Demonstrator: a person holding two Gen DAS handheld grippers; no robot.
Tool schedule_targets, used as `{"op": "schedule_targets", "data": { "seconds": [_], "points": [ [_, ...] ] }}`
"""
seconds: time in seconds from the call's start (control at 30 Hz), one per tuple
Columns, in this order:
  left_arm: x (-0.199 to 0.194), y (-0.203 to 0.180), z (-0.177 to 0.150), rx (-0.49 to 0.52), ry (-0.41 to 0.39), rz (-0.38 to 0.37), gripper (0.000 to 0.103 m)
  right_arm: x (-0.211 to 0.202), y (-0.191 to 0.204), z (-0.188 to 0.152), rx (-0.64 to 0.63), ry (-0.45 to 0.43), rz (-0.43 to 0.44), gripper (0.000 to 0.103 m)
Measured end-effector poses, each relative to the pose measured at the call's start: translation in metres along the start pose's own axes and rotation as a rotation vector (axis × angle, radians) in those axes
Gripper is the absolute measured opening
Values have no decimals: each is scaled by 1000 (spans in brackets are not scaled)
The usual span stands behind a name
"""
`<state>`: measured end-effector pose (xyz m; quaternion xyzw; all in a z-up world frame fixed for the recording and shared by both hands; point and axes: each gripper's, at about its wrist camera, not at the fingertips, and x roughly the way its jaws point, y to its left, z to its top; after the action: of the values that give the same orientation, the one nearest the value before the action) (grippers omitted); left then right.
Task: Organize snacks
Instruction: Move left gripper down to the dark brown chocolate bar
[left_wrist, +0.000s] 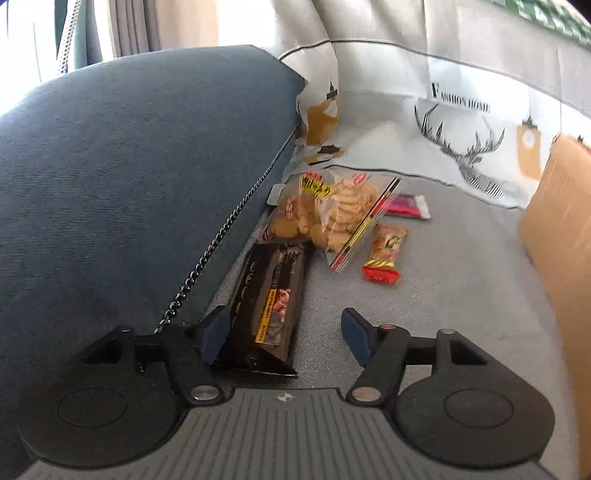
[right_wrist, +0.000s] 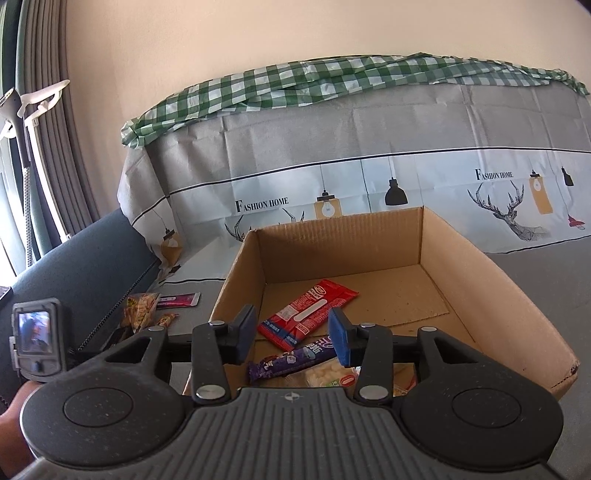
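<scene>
Grey sofa seat, blue cushion (left_wrist: 140, 177) at left of frame. Left gripper (left_wrist: 282, 334) released, jaws straddling black snack pack (left_wrist: 267, 306), long axis running up-frame. Right gripper (right_wrist: 291, 334) released, empty, above cardboard box (right_wrist: 458, 258) holding red packet (right_wrist: 308, 312).

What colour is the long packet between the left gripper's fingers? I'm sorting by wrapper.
Black, with a yellow strip: the long packet, clearest in the left wrist view.
</scene>
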<state>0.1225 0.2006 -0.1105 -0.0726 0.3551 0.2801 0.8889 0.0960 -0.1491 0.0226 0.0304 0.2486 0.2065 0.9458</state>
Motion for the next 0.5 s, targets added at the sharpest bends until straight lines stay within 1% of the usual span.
{"op": "schedule_targets", "data": {
  "seconds": [0.13,0.2,0.23,0.37,0.5],
  "points": [
    [0,-2,1,6,-3,23,72,0,4,-1,-14,-1,-4,48],
    [4,-8,0,36,2,57,78,1,6,-2,-23,0,-6,48],
    [5,-9,-1,43,-3,66,79,1,7,-2,-29,1,-7,48],
    [11,-12,0,31,-19,78,83,1,8,-2,-45,3,-9,48],
    [15,-9,3,-1,-18,63,83,-2,10,-3,-57,0,-9,48]
  ]
}}
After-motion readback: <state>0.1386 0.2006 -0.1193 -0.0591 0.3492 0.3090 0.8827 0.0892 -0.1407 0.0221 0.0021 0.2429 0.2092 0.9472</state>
